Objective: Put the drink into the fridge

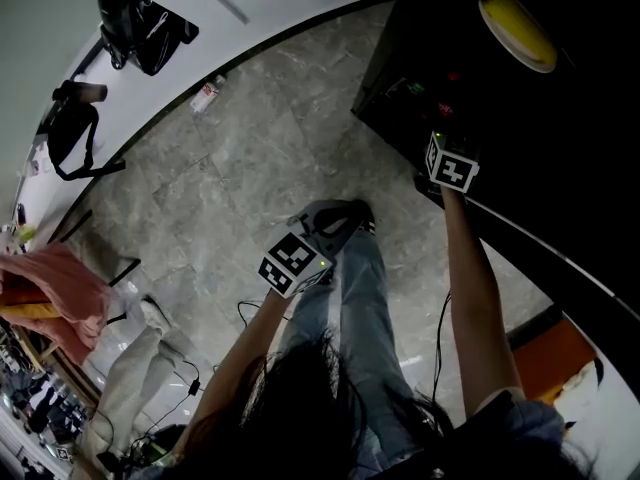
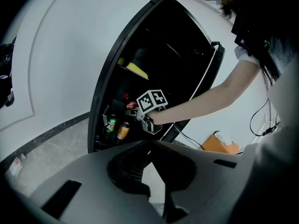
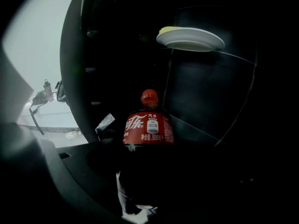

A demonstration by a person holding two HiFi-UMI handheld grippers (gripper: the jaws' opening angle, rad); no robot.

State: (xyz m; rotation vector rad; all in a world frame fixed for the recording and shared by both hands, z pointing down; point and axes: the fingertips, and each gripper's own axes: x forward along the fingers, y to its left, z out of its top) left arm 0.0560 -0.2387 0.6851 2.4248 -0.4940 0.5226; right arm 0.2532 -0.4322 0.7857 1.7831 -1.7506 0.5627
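Observation:
A small cola bottle point(image 3: 148, 129) with a red cap and red label stands upright between my right gripper's point(image 3: 149, 164) jaws, which are shut on its dark lower body. It is inside the black fridge point(image 3: 210, 106), below a glass shelf. In the left gripper view, the right gripper point(image 2: 140, 113) holds the bottle point(image 2: 131, 105) at the open fridge point(image 2: 159, 45). My left gripper point(image 2: 150, 146) hangs back from the fridge, its jaws together with nothing in them. In the head view it sits low over the person's legs point(image 1: 335, 223); the right gripper point(image 1: 450, 163) reaches into the fridge point(image 1: 560, 168).
A white plate point(image 3: 190, 38) with something yellow on it rests on the shelf above the bottle. Two cans point(image 2: 117, 127) stand in the fridge's lower rack. An orange box point(image 2: 219, 146) and cables lie on the grey stone floor point(image 1: 250, 138). Bags hang on the white wall point(image 1: 130, 23).

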